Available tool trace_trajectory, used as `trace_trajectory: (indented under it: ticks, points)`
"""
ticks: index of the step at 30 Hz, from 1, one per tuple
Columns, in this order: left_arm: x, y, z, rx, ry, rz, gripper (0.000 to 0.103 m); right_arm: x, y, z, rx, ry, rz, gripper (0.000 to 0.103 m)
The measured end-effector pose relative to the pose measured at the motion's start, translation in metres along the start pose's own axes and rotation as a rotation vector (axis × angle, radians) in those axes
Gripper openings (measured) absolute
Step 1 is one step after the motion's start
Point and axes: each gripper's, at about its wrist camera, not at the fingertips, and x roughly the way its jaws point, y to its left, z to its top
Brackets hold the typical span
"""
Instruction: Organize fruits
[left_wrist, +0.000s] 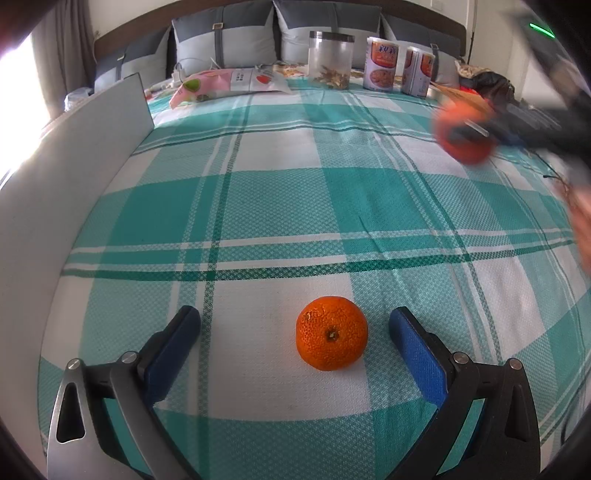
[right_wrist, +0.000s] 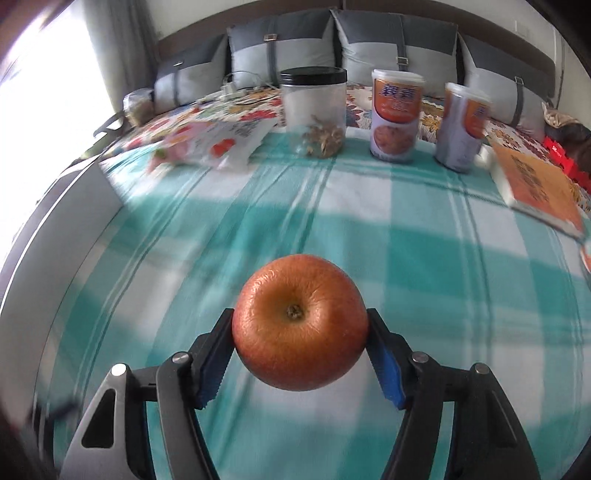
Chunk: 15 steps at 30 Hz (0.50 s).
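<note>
Apple (right_wrist: 300, 341) sits clamped between right jaws.

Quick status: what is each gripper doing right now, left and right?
Left gripper: open, the tangerine lies on the cloth between its fingers, untouched.
Right gripper: closed on the apple, lifted off the bed.

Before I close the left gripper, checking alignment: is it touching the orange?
Apart. The left wrist view shows the orange on the cloth between the open left gripper, with cloth visible either side.
</note>
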Motion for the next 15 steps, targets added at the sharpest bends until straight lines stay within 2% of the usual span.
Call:
trace_trajectory:
  ticks: [5,9,11,13,15]
  points:
    - [0.0,0.0,0.0,-0.001,0.0,-0.001,0.103,-0.052,0.014,-0.092,-0.011,0.032,-0.023,0.067]
    - [0.0,0.0,0.0,-0.001,0.0,-0.002,0.103,-0.055,0.022,-0.137,0.034,-0.02,-0.045,0.068]
    - [0.0,0.0,0.0,-0.001,0.0,-0.002,0.103,-0.049,0.025,-0.144,0.048,-0.06,-0.069,0.075]
    - [0.0,0.0,0.0,-0.001,0.0,-0.002,0.103,-0.04,0.031,-0.14,0.025,-0.042,-0.081,0.097]
    - [0.0,0.0,0.0,-0.001,0.0,-0.002,0.103,-0.031,0.039,-0.135,-0.016,-0.009,-0.108,0.103]
